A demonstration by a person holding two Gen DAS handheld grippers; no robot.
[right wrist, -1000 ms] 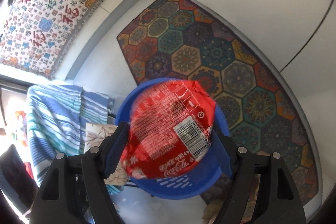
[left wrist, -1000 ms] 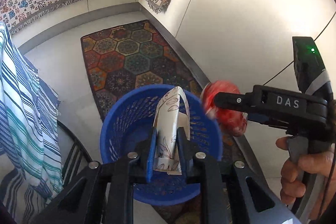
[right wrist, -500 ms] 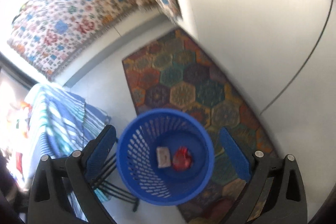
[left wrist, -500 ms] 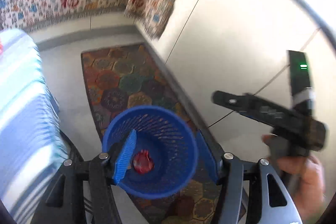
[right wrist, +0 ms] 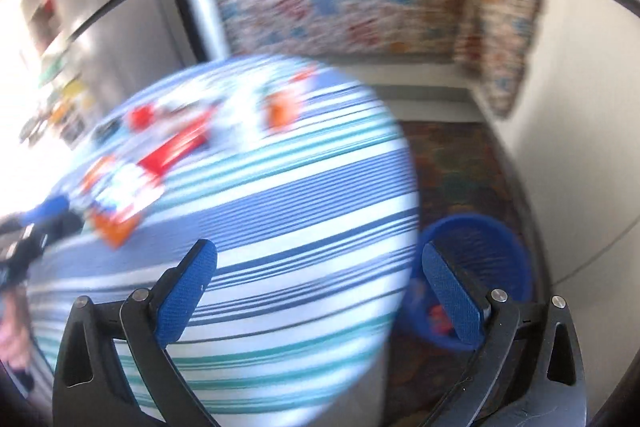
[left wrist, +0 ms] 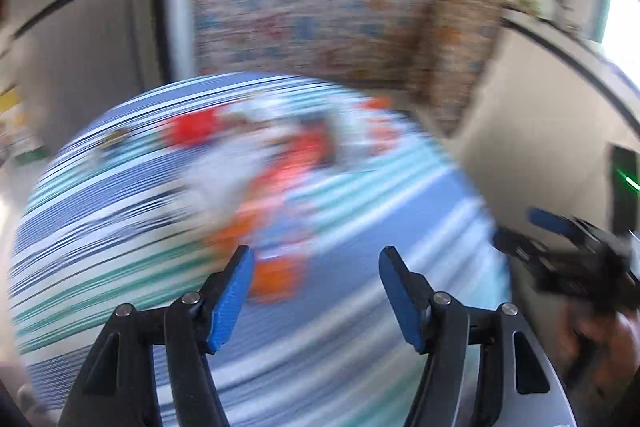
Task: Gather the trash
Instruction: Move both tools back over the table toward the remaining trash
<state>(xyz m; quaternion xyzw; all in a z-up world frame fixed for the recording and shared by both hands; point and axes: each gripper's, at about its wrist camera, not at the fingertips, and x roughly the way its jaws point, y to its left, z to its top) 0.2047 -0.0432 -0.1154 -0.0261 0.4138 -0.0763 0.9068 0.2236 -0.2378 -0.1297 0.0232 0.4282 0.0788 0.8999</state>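
Left claw (left wrist: 314, 285) opening, empty, right claw (right wrist: 320, 277) opening, empty, both angled down over striped table (right wrist: 280, 227)

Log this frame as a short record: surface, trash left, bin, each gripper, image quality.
surface: round table under a striped blue, white and teal cloth
trash left: several red, orange and white wrappers lying on the far part of the cloth; kinds unreadable
bin: blue basket on the patterned rug beside the table, something red inside
left gripper: jaws opening, nothing between them
right gripper: jaws opening, nothing between them
image quality: heavy motion blur in both views
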